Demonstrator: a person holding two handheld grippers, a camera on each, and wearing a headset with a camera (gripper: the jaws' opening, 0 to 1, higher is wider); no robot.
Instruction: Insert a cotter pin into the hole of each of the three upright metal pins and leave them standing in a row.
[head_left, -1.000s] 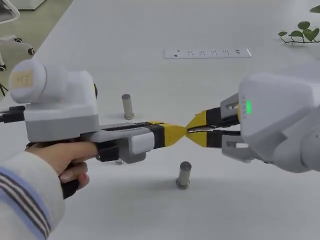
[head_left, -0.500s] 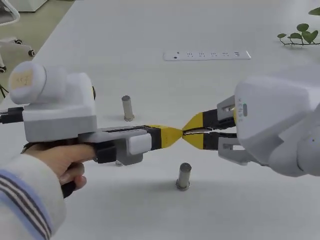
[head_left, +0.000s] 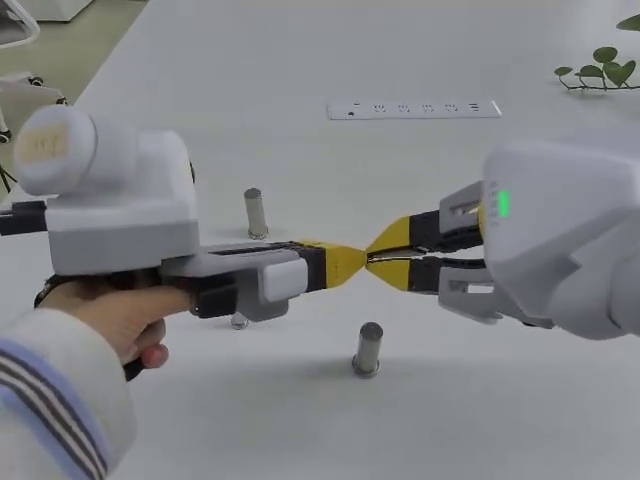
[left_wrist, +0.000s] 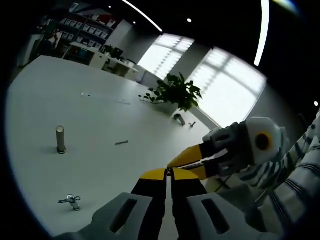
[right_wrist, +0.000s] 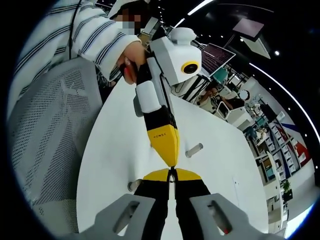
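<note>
Left tool (head_left: 350, 265), jaws pressed together, meets the right tool (right_wrist: 172, 176) tip to tip just behind the front metal pin (head_left: 368, 348) on the table (head_left: 300, 60). The right tool pinches a thin cotter pin (head_left: 393, 258). Another metal pin (head_left: 254, 212) stands upright farther behind it.

Counter: your white counter (left_wrist: 45, 95) runs far ahead of the left gripper (left_wrist: 169, 174).
Windows: bright windows (left_wrist: 220, 85) ahead of that gripper, behind a potted plant (left_wrist: 175, 92).
Ceiling: dark, crossed by light strips (left_wrist: 263, 30).
Chair: a white mesh chair (right_wrist: 50, 130) off to one side of your right gripper (right_wrist: 171, 175).
</note>
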